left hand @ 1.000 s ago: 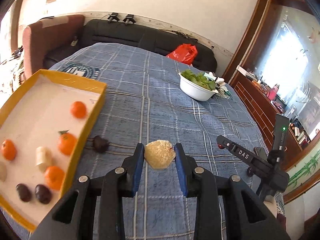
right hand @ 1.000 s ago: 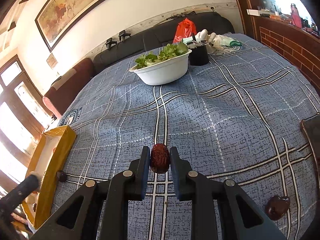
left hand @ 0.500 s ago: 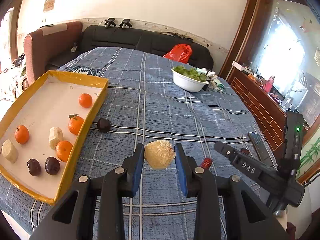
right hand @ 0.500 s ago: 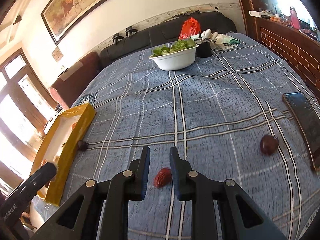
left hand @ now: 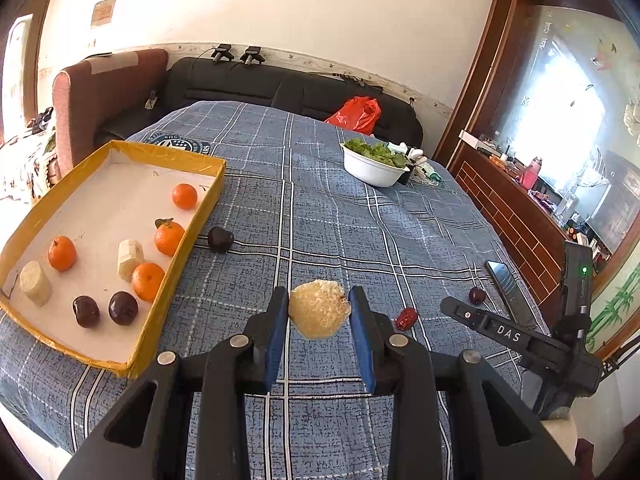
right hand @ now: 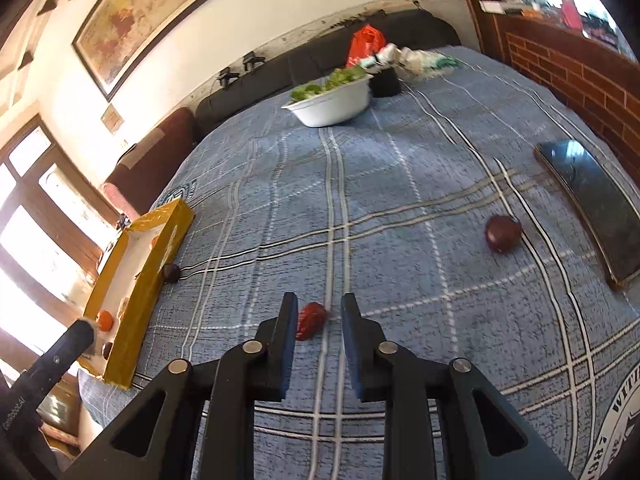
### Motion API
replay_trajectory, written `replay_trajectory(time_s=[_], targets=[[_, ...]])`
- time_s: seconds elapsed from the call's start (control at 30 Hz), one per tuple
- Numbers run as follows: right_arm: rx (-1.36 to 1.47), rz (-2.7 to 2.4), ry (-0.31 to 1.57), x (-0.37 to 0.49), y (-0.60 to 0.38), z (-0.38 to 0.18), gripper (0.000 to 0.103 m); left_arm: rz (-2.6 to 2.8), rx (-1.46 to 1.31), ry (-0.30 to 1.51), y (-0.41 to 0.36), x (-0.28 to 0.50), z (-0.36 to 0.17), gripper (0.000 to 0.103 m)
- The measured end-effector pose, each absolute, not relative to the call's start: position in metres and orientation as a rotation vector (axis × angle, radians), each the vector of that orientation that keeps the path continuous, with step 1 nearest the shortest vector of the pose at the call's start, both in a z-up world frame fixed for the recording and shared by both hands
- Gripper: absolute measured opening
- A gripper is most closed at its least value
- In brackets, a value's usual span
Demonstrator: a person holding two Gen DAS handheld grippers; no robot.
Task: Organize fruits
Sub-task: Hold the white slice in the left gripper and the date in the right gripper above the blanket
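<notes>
— Since a second ago the right gripper has let go of the red date; it was pinched between the jaws then, and now it lies on the blue plaid cloth.

— Where, against those jaws?

— Beneath the gap, close to the left finger, the jaws parted and holding nothing. The gripper is lifted off the cloth and looks down along it. A dark plum sits ahead to the right, just beside a phone.

— And the left gripper?

— Raised too, jaws set fairly wide and closed on a pale, rough-cut fruit piece, both blue pads touching it. It has kept that hold while rising.

— The tray?

— The yellow-rimmed tray lies ahead and left of the left jaws, holding oranges, banana pieces and dark plums. Another plum rests on the cloth just outside its rim. The date lies right of the jaws, near the other gripper's body.
</notes>
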State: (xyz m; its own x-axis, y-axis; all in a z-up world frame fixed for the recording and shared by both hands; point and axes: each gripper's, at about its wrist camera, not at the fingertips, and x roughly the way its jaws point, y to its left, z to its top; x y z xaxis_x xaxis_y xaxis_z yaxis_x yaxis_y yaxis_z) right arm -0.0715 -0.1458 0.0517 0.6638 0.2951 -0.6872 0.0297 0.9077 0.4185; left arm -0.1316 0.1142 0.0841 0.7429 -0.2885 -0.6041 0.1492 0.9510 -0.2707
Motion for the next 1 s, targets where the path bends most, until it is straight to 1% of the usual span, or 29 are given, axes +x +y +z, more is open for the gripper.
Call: replay_trajectory(time_s=[0.03,0.2,0.27,0.3,0.4,0.43,0.47,0.5,0.53,0.6,0.63,0.8,0.83,0.87,1.0], targets=[[0.425,0.152,0.846,-0.072,-0.149,0.05,0.034,-0.244,-0.217,0.697,0.114,-0.131,0.083,0.03],[0.378,0.165,0.909,-0.061,-0.137,0.038,0.039,-0.265,-0.215,0.716,0.108,-0.129,0.077,0.03],[0.367,0.171,0.924,-0.054,-0.129,0.034,0.043,-0.266,-0.203,0.717,0.106,-0.13,0.076,0.03],[0.359,0.176,0.931,-0.05,-0.124,0.032,0.047,-0.265,-0.197,0.717,0.105,-0.13,0.076,0.03],[0.296,0.154,0.951,-0.042,-0.111,0.028,0.048,-0.258,-0.181,0.719,0.103,-0.13,0.075,0.03],[0.27,0.147,0.944,-0.042,-0.107,0.029,0.047,-0.257,-0.179,0.72,0.103,-0.13,0.074,0.03],[0.253,0.15,0.943,-0.042,-0.104,0.029,0.043,-0.256,-0.178,0.722,0.102,-0.129,0.074,0.03],[0.23,0.148,0.937,-0.043,-0.101,0.03,0.027,-0.255,-0.178,0.724,0.102,-0.129,0.073,0.03],[0.21,0.147,0.935,-0.044,-0.098,0.03,0.027,-0.257,-0.18,0.726,0.102,-0.129,0.073,0.03],[0.202,0.149,0.92,-0.047,-0.096,0.032,0.022,-0.256,-0.18,0.728,0.103,-0.129,0.072,0.03],[0.206,0.153,0.917,-0.048,-0.097,0.033,0.02,-0.255,-0.181,0.729,0.103,-0.13,0.072,0.03],[0.196,0.165,0.891,-0.057,-0.093,0.044,0.019,-0.252,-0.195,0.723,0.109,-0.133,0.073,0.03],[0.19,0.166,0.886,-0.058,-0.091,0.047,0.014,-0.251,-0.199,0.72,0.111,-0.134,0.074,0.03],[0.187,0.17,0.881,-0.06,-0.089,0.049,0.013,-0.25,-0.202,0.717,0.112,-0.135,0.075,0.03],[0.182,0.187,0.856,-0.066,-0.082,0.061,0.013,-0.248,-0.217,0.705,0.121,-0.14,0.077,0.03]])
